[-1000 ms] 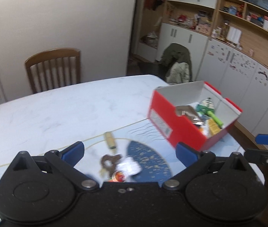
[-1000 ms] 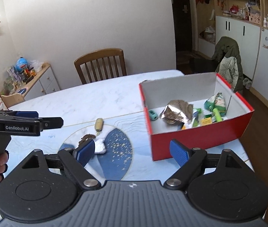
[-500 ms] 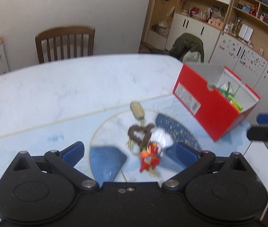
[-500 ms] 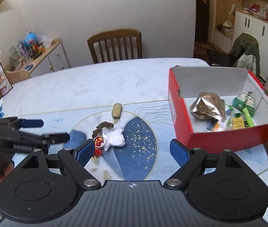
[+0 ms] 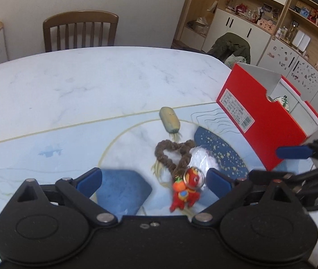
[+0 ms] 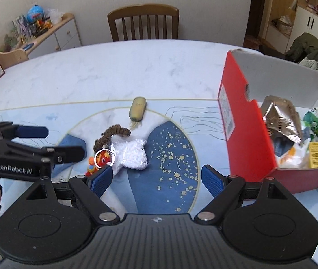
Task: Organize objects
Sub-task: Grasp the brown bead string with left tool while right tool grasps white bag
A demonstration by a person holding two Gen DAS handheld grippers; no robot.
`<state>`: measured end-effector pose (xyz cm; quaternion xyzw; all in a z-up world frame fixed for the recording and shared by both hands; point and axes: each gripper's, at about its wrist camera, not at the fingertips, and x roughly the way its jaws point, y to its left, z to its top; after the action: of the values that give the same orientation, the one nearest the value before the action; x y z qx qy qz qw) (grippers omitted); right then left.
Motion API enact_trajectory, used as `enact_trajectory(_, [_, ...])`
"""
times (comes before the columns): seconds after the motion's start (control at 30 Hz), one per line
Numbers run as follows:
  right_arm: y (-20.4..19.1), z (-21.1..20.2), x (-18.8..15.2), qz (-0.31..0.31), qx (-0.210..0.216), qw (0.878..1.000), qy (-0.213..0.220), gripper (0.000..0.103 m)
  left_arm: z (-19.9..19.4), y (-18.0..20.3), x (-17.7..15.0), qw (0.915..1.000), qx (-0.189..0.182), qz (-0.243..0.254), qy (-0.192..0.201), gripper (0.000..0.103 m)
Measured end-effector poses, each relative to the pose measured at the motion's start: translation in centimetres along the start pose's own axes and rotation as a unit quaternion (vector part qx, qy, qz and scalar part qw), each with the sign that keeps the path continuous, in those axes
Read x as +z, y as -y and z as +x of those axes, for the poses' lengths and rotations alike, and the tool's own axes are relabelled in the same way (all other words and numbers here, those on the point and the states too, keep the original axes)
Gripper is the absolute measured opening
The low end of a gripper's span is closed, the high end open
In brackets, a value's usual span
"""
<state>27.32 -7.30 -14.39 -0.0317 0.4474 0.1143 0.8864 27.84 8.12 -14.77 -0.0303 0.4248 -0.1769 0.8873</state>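
Reaching toward the loose cluster on the surface [image 6: 136, 67] is the step in hand: both grippers hover above it with jaws apart and empty. The left gripper [image 5: 154, 180] is lined up over the red toy keychain [image 5: 187, 189], which lies between its fingertips in the left wrist view; the right gripper [image 6: 154, 177] sits just beside the white bag [image 6: 132, 154].

Four items remain outside the red box [image 6: 246, 134] — the keychain, the white bag, the brown braided loop [image 5: 174, 154] and the tan capsule-shaped piece [image 6: 137, 108]. The box stands on the right edge of the surface, open, with several items already inside.

- Keychain: long axis runs roughly along the left gripper's line of sight, ring end away from the camera, touching the loop and the bag.
- Capsule: long axis points toward the far chair [image 6: 143, 22], a little apart from the loop.

The next move probably calls for lowering the left gripper and closing across the keychain's narrow width — taking care not to snag the loop.
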Motion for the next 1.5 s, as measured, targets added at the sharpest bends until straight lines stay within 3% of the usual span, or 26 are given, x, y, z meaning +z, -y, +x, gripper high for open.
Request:
enact_trajectory(0.23, [0.8,2.1,0.5,0.008,0.013,1.0,-0.003,0.082,3.0,0.9,0.9,0.9995,-0.023,0.008,-0.018,0.079])
enact_trajectory(0.43, [1.1,3.1,0.7,0.007,0.027,1.0,-0.008,0.074,4.9,1.5,1.4,0.998,-0.053,0.014,-0.03,0.053])
enact_trajectory(0.5, [1.1,3.5,0.9,0.01,0.037,0.999,-0.009,0.067,5.3,1.5,1.5,0.9977,-0.058,0.01,-0.031,0.046])
enact_trajectory(0.73, [0.8,5.1,1.6,0.028,0.077,0.997,-0.014,0.066,5.7,-0.5,1.7,0.9946,-0.089,-0.035,-0.04,0.031])
enact_trajectory(0.8, [0.3,5.5,1.9,0.024,0.082,0.996,-0.017,0.066,5.7,-1.0,1.7,0.9929,-0.099,-0.049,-0.044,0.021])
enact_trajectory(1.03, [0.1,7.6,2.7,0.022,0.093,0.995,-0.034,0.066,5.5,-2.6,1.3,0.9876,-0.114,-0.096,-0.05,0.016])
enact_trajectory(1.17, [-0.2,8.2,2.9,0.018,0.111,0.993,-0.044,0.061,5.6,-3.2,1.0,0.9856,-0.115,-0.113,-0.049,0.015])
enact_trajectory(1.5, [-1.1,8.1,3.0,0.02,0.14,0.989,-0.046,0.031,5.5,-3.5,1.0,0.9848,-0.114,-0.122,-0.047,0.014])
